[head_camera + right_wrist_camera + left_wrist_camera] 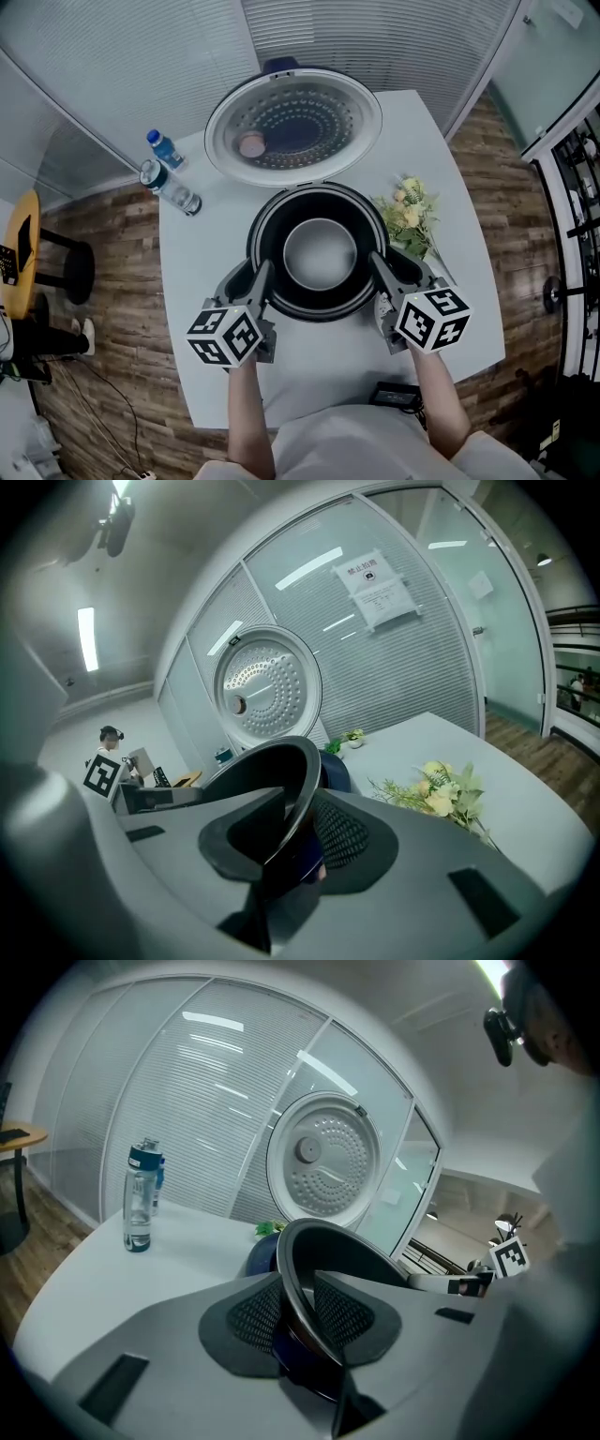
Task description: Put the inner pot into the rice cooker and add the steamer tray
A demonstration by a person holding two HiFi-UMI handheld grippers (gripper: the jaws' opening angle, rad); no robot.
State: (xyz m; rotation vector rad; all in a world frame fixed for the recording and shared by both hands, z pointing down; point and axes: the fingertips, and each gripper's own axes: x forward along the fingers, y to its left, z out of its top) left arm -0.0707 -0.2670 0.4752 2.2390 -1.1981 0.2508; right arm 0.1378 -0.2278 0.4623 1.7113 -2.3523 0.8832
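The rice cooker (pixel 261 1258) stands in the middle of the white table (pixel 187 309), and its round lid (pixel 293 127) is open and lies back toward the top of the head view. The inner pot (pixel 321 255) sits inside the cooker; its grey bottom and its dark wall show from above.

The left gripper (pixel 265 274) is at the left edge of the pot. In the left gripper view the thin rim runs between the two meshed pads, and they pinch it from both sides. The right gripper (pixel 377 262) is at the right edge of the pot. The rim also stands between its jaws, but they are a little spread: the rim leans on the inner jaw, and a narrow dark gap seems to separate it from the outer pad, so this gripper does not seem to press on the rim.

Two water bottles are in the upper left part of the table, a clear one (pixel 171 187) and a blue-capped one (pixel 164 148) just beside it. A small bunch of yellow flowers (pixel 408 216) lies close to the right side of the cooker.
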